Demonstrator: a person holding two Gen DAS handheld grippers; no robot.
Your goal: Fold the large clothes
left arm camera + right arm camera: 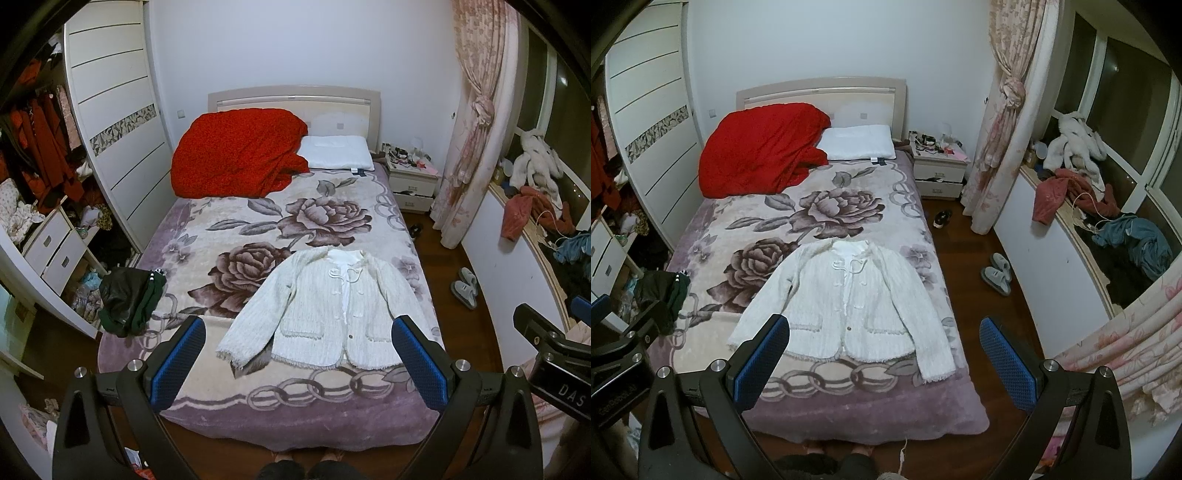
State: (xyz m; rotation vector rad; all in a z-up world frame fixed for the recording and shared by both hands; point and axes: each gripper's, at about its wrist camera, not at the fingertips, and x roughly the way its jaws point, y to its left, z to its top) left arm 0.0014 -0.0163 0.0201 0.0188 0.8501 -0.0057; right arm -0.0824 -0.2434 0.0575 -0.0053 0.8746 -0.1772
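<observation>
1. Left wrist view: left gripper (297, 363) spread wide, blue pads bare, nothing held; right gripper (884, 363) likewise wide and empty
2. Both hang above the bed's (295, 417) foot edge, well clear of the cloth
3. White jacket (325, 310) lies flat ahead, front up, near the foot edge toward the right side
4. Long axis runs hem-near, collar-far; sleeves splay outward
5. Right gripper judged nearer the right sleeve

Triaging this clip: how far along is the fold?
Done: white knitted cardigan lies spread flat, front up, on the floral blanket. In hand: nothing; left gripper and right gripper hover open. Left: every fold, plus maybe the dark crumpled garment.
</observation>
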